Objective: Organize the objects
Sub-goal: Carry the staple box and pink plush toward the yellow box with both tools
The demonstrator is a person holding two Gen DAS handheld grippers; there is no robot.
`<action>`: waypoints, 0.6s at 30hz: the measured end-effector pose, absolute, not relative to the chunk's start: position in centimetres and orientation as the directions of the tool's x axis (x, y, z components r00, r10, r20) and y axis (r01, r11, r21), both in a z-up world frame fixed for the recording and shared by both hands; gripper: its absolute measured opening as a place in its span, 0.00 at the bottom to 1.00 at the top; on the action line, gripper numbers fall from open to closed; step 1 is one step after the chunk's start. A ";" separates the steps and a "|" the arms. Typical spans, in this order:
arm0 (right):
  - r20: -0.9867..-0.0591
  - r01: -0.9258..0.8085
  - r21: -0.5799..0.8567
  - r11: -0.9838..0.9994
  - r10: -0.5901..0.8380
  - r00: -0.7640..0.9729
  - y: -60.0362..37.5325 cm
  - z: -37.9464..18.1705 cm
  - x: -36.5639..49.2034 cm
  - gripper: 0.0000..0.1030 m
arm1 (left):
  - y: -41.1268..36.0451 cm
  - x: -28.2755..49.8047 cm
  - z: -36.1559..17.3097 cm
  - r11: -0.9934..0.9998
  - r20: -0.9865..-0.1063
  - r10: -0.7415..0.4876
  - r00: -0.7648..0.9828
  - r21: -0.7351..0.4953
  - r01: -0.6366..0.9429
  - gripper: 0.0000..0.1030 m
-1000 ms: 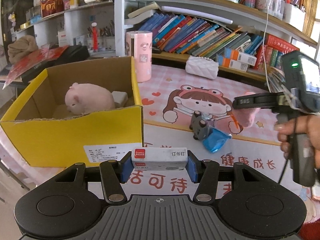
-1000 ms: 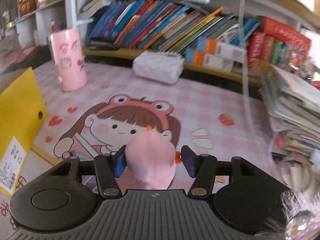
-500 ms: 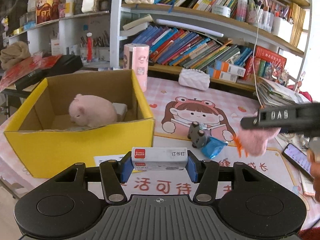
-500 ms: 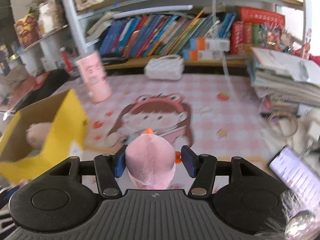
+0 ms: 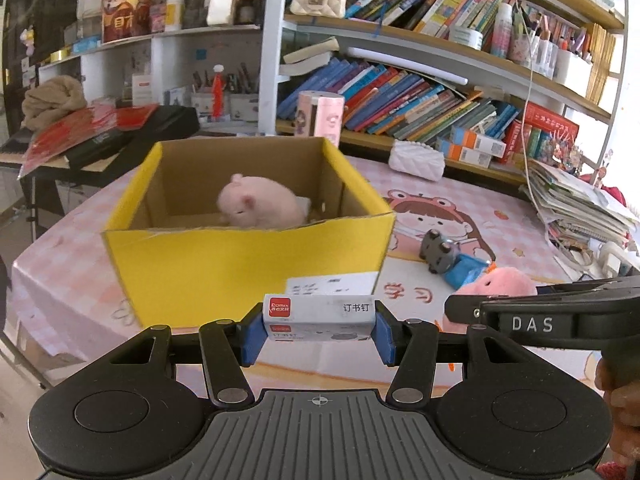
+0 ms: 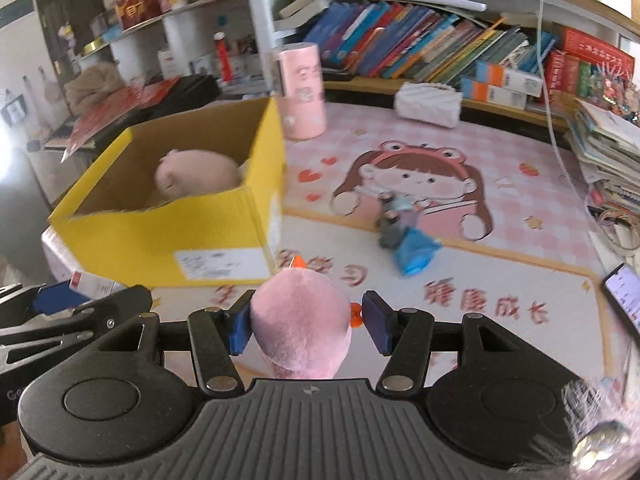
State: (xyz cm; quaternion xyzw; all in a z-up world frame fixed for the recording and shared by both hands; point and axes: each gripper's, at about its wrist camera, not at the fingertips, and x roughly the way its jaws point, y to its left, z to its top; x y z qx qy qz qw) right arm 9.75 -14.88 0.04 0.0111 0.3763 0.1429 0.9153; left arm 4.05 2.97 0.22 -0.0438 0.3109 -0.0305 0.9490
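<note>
pink cartoon tablecloth (image 5: 460, 216) before bookshelves (image 5: 420, 92)

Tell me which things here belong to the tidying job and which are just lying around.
Job: staple box in left gripper; pink plush in right gripper; yellow box; grey-and-blue toy.
Lying about: pink cup, white purse, books.

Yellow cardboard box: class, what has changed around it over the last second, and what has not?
Both grippers rose and drew back; the right gripper swung left toward the yellow cardboard box. Unchanged: left gripper grips the white staple box, right grips the pink plush toy.
</note>
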 end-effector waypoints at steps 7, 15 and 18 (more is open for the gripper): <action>-0.696 -0.261 0.137 0.956 0.280 0.661 -12.4 -0.3 7.4 0.52 | 5.0 2.0 0.3 0.995 -0.585 -0.081 0.807 -0.097 0.030 0.51; -0.706 -0.257 0.149 0.955 0.285 0.648 -10.4 -0.5 5.4 0.52 | 7.0 0.1 0.4 0.995 -0.579 -0.074 0.812 -0.097 0.022 0.51; -0.708 -0.261 0.150 0.954 0.288 0.645 -9.7 -0.6 4.8 0.52 | 7.7 -0.5 0.5 0.995 -0.577 -0.071 0.814 -0.097 0.018 0.51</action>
